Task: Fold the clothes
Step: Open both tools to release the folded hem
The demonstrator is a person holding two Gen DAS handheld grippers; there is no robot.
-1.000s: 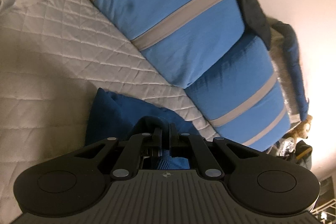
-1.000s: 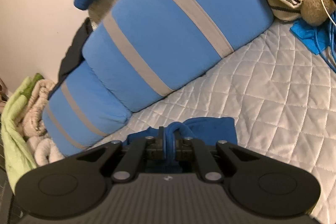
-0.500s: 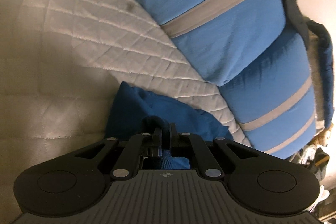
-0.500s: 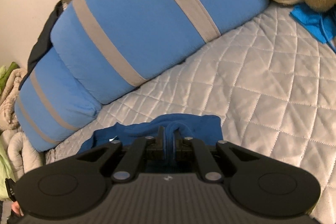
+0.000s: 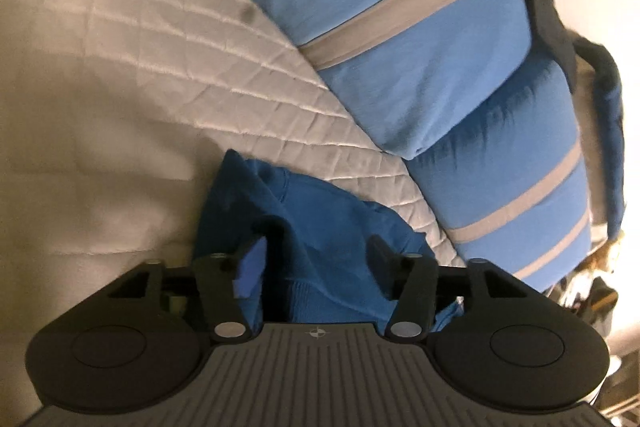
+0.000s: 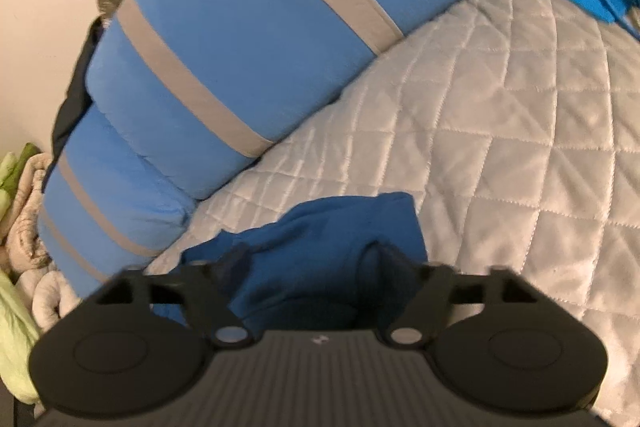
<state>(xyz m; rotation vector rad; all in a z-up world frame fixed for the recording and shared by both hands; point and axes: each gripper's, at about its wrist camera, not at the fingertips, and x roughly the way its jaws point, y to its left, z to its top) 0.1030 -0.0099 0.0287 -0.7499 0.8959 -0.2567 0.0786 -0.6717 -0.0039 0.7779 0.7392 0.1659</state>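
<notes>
One dark blue garment (image 5: 320,227) lies bunched on the white quilted bed (image 5: 120,99), close to two blue pillows with grey stripes (image 5: 400,7) that line the bed's far edge against the wall. The left gripper (image 5: 320,247) hovers low over the garment, its jaws spread wide and released, with cloth lying loose between them. The right gripper (image 6: 310,259) sits low over the same garment (image 6: 340,227), its jaws likewise parted and holding nothing. In the right wrist view, bare quilt (image 6: 520,147) stretches out to the right of the garment, while the pillows (image 6: 240,27) crowd its left side. A pile of towels (image 6: 28,195) sits beyond the pillows.
</notes>
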